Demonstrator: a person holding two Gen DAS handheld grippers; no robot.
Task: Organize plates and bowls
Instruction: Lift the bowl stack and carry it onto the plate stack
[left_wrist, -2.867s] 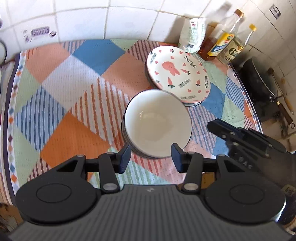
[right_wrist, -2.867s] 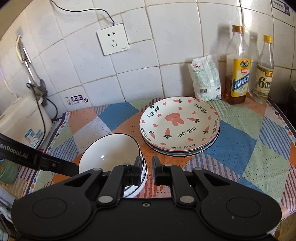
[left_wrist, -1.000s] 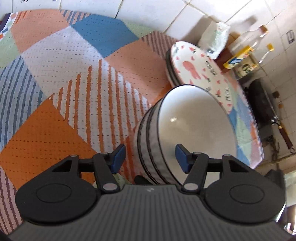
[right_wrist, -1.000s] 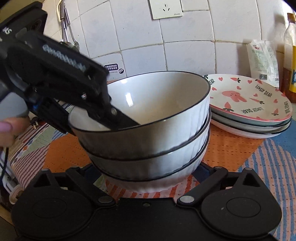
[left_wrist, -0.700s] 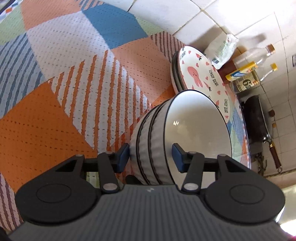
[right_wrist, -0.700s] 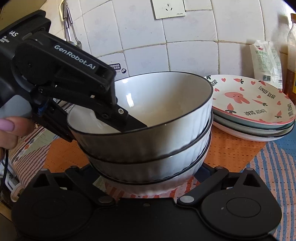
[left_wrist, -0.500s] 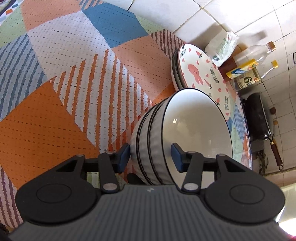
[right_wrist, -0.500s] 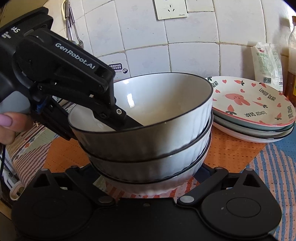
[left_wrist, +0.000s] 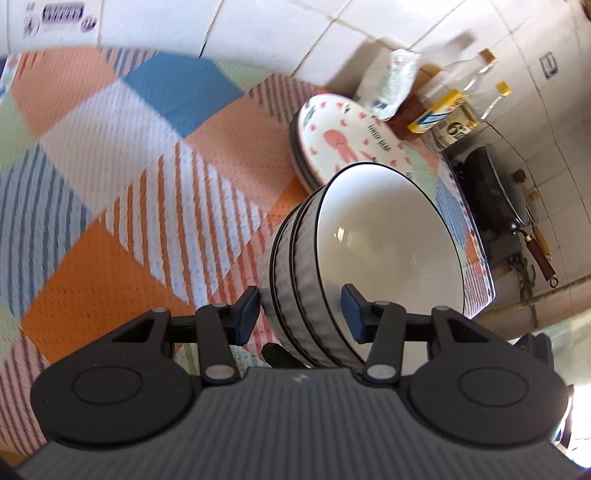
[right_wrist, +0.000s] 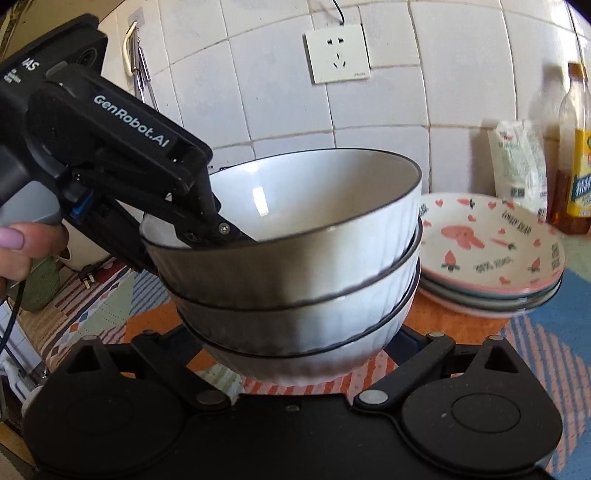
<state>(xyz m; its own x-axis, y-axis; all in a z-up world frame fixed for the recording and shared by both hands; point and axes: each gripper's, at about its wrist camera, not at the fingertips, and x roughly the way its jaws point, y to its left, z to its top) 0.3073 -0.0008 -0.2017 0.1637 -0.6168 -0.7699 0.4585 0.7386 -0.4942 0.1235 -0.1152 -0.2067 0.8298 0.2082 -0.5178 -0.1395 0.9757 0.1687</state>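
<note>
Right wrist view shows the stack of three white bowls (right_wrist: 295, 266) already nested, mouths up, with the stack of carrot-print plates (right_wrist: 491, 258) just beside it on the right. By my reading the sorting by kind is done and what remains is carrying the bowls to wherever they belong; the pictures show no such place.

Left gripper (left_wrist: 299, 310) has just been closing and now clamps the bowl stack's wall, one finger inside the top bowl, the other outside. Right gripper (right_wrist: 295, 354) cradles the stack's base between spread fingers; its tips are hidden, so I cannot tell whether it presses.

Relative to the patchwork cloth (left_wrist: 110, 177), the bowl stack seems lifted just clear. Its axis runs near upright, tipped slightly.
</note>
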